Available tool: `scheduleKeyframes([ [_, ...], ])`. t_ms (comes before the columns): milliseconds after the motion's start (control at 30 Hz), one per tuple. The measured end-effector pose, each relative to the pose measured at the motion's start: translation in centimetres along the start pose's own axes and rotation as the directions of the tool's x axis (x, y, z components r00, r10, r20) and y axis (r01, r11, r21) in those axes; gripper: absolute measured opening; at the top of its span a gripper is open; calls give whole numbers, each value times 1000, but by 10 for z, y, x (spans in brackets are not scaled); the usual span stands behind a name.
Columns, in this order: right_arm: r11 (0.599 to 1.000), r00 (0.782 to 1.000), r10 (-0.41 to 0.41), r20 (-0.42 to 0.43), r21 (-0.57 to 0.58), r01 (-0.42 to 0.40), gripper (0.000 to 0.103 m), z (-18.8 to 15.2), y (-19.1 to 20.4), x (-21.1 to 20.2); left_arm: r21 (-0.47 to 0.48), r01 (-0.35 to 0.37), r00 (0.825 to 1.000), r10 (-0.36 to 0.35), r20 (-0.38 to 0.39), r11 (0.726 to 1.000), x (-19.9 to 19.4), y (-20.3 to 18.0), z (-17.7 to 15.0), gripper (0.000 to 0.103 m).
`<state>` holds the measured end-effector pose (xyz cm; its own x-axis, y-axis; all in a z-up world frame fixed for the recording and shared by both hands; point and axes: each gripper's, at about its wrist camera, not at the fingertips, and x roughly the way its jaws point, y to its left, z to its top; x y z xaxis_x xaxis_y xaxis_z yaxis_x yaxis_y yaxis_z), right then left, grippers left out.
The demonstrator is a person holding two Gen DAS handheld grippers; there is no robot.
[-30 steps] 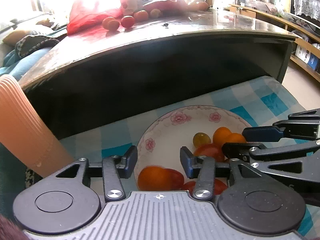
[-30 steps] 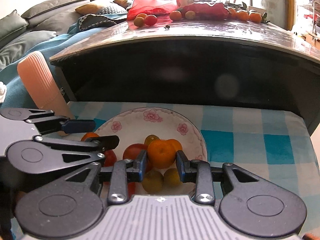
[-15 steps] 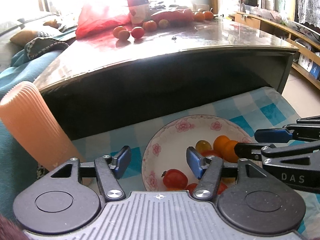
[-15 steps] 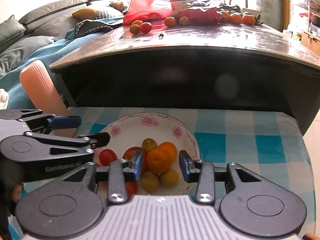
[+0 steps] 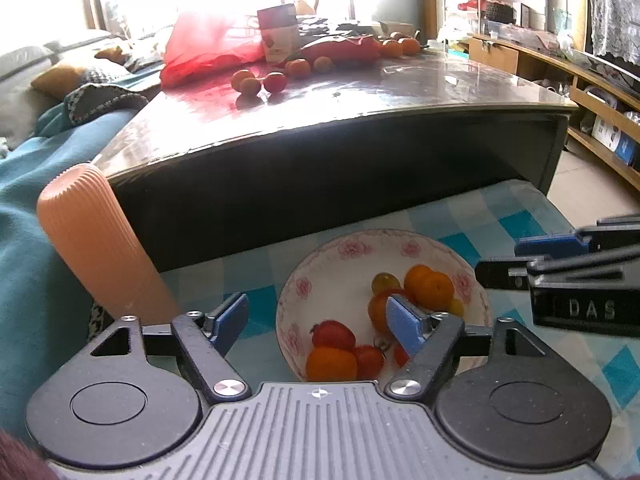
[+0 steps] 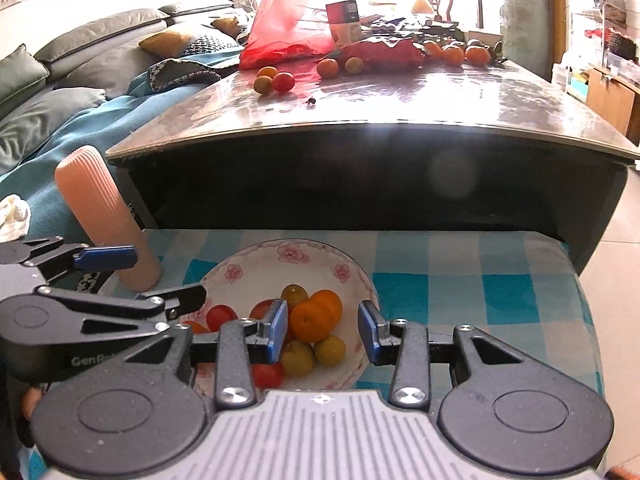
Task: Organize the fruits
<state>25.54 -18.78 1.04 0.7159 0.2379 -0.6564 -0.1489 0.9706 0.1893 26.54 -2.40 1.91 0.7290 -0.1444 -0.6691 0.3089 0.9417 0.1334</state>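
I hold the left gripper (image 5: 316,320) and right gripper (image 6: 322,330) with jaws apart, empty, above the floral bowl (image 6: 352,272) of fruits (image 6: 316,316) near the checkered bench's (image 6: 460,292) left edge, beside the ribbed pink cylinder (image 6: 102,216).

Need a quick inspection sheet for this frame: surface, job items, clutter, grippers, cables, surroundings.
Surface: blue checked cloth on a low stand, in front of a dark glossy table.
Job's things: floral bowl on the cloth holds oranges, red tomatoes and small yellow-green fruits. Loose fruit lies on the table.
Clutter: red plastic bag, carton and dark wrappers on the table; ribbed peach cylinder left of the bowl.
Grippers: left gripper open, empty, over the bowl's left side; right gripper open, jaws either side of an orange without touching it.
Cables: nothing seen.
Surroundings: sofa with cushions and teal blanket at left, wooden shelving at right, bright window behind.
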Motion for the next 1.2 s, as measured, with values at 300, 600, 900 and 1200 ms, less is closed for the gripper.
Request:
scheduleKeyframes([
  [300, 1000, 1000, -12, 0, -17, 12, 53, -9, 2, -18, 12, -15, 1000, 15, 28, 1000, -16, -9, -13, 87],
  [600, 999, 999, -36, -23, -9, 36, 53, -30, 0, -37, 8, -21, 999, 20, 40, 1000, -38, -19, -30, 92],
  [900, 998, 998, -45, -41, 36, 47, 54, -60, 1, -70, 64, -59, 997, 56, 48, 996, -66, -41, -58, 103],
  [1200, 996, 998, -39, -47, 74, 43, 55, -87, 7, -99, 3, -11, 999, 11, 43, 1000, -96, -41, -79, 103],
])
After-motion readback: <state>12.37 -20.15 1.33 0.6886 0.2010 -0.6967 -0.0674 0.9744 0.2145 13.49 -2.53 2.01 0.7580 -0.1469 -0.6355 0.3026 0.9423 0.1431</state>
